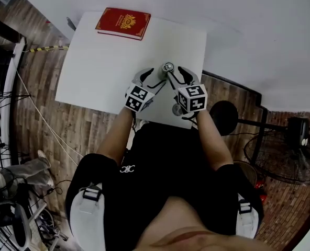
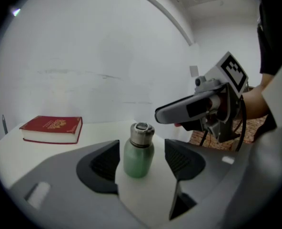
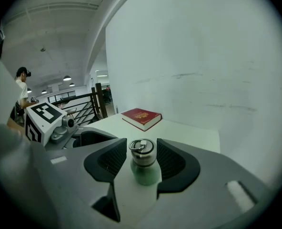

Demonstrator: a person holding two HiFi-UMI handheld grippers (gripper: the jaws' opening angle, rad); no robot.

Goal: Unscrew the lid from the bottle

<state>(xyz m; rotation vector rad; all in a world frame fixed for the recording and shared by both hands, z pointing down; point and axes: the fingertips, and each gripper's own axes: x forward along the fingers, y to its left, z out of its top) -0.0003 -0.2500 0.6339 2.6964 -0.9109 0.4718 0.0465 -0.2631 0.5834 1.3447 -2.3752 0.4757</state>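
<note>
A small green bottle [image 1: 167,69] with a steel screw lid stands upright near the front right of the white table [image 1: 102,72]. My left gripper [image 1: 154,77] is open; its pads flank the green body [image 2: 138,156] with gaps on both sides. My right gripper [image 1: 178,76] is open too. Its pads sit level with the lid [image 3: 142,151], which has a ring on top, and a narrow gap shows on each side. In the left gripper view the right gripper [image 2: 198,109] reaches in from the right above the bottle.
A red book [image 1: 123,23] lies at the table's far edge, near a white wall. A black stool [image 1: 223,116] and a floor fan [image 1: 286,150] stand to the right on the wooden floor. In the right gripper view a person [image 3: 21,92] stands far off by a railing.
</note>
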